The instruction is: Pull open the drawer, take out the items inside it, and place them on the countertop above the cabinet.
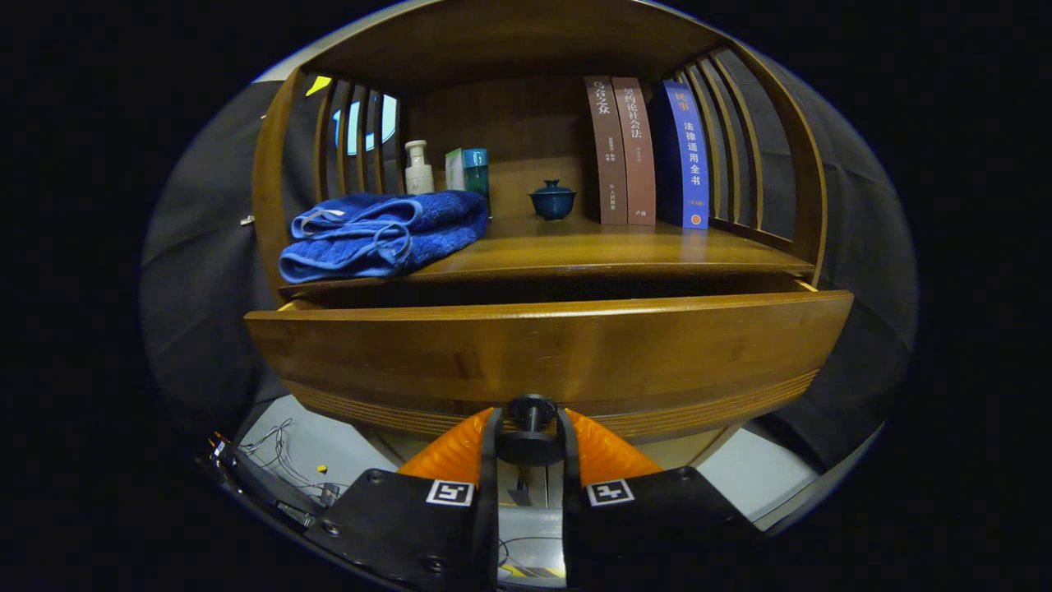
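Jaws clamped on dark drawer knob (pixel 531 409)

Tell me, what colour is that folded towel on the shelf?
Blue, with lighter blue edging. The towel shows clearly in the gripper view.

The drawer (pixel 542 349) stood pulled out below the countertop (pixel 575 251). On the countertop, a folded towel (pixel 382 233) lay left, a lidded cup (pixel 552 200) in the middle, three books (pixel 645 152) upright at right. The gripper (pixel 531 436) clasped the drawer's knob (pixel 531 409).

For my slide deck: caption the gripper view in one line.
Gripper shut on the knob of the partly opened wooden drawer, below the countertop holding a blue towel.
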